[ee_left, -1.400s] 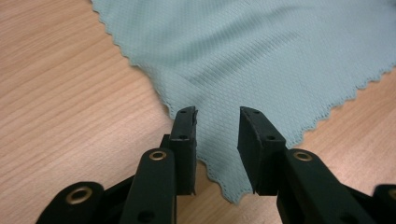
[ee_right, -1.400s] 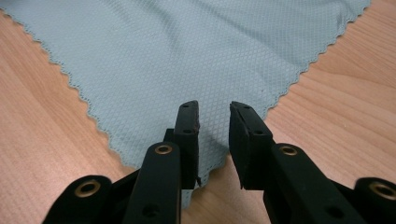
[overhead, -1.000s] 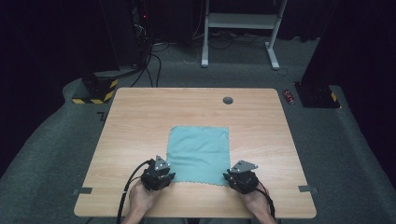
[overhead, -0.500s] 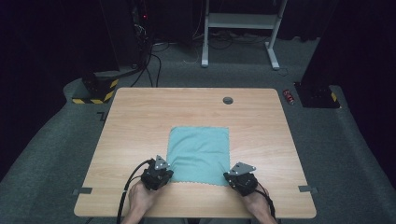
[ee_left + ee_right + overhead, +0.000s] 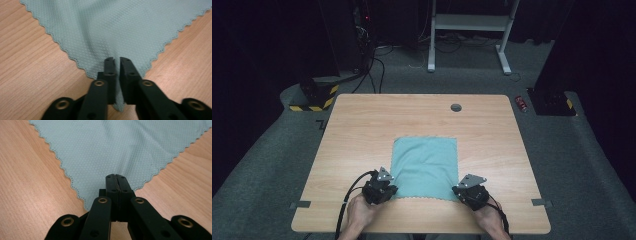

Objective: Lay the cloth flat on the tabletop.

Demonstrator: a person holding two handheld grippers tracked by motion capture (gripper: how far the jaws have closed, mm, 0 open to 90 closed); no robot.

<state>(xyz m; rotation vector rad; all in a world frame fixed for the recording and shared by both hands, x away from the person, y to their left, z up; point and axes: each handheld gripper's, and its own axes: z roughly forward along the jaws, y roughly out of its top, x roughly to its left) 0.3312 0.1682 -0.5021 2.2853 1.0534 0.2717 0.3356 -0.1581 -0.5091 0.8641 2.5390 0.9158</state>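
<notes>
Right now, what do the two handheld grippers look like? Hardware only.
Both are black. The left gripper and right gripper each have two flat black jaws on linkage arms with brass-coloured pivot rivets. Each carries a grey three-cornered plate on top and trails a black cable. Forearms are bare, no sleeves visible.

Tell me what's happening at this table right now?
A person sits at a wooden table with a gripper in each hand, working on a teal cloth spread flat near the front edge. The left gripper has its jaws nearly closed on the cloth's near left corner, pinching up a small ridge of fabric. The right gripper is shut on the near right corner. The cloth lies flat, not yet lifted.
</notes>
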